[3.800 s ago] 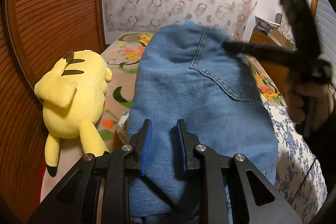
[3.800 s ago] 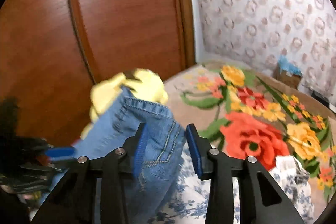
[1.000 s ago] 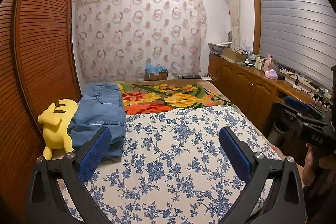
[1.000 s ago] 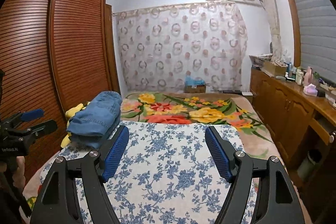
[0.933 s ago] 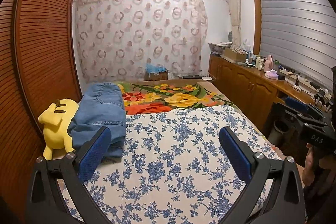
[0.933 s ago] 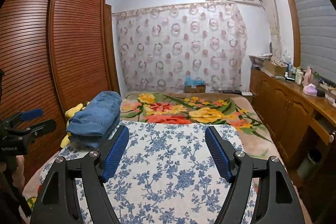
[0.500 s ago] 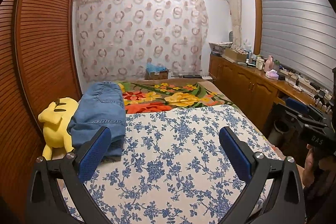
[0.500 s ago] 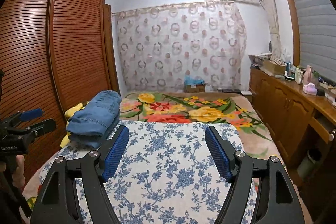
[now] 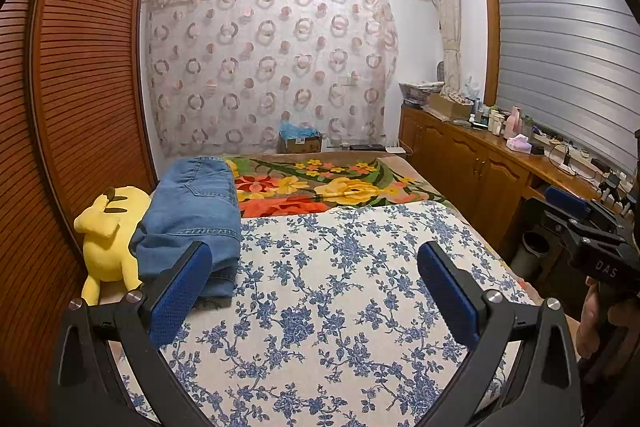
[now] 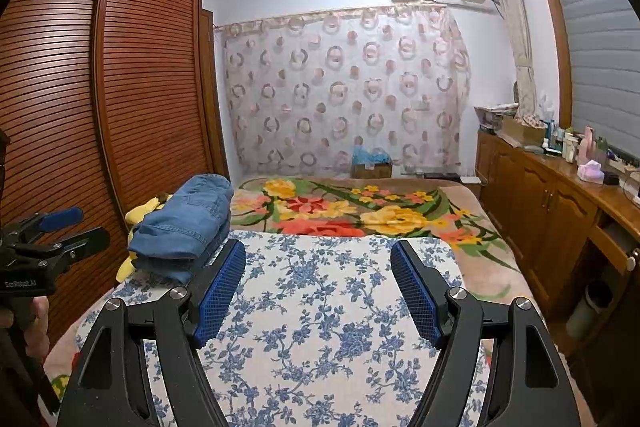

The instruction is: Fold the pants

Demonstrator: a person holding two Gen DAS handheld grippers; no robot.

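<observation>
The folded jeans [image 9: 192,211] lie at the bed's [image 9: 320,307] far left beside a yellow plush toy [image 9: 108,235], seemingly set aside as finished. Both the left gripper [image 9: 316,291] and right gripper [image 10: 318,287] hang wide open and empty near the bed's near edge, well apart from the jeans.

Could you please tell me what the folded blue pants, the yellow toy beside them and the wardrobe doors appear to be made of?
Folded blue pants: denim, matte, with visible stitched seams and pocket.
Yellow toy: soft plush fabric, fuzzy-looking.
Slatted reddish-brown wardrobe doors: apparently varnished wood, slightly glossy; could be veneer.
</observation>
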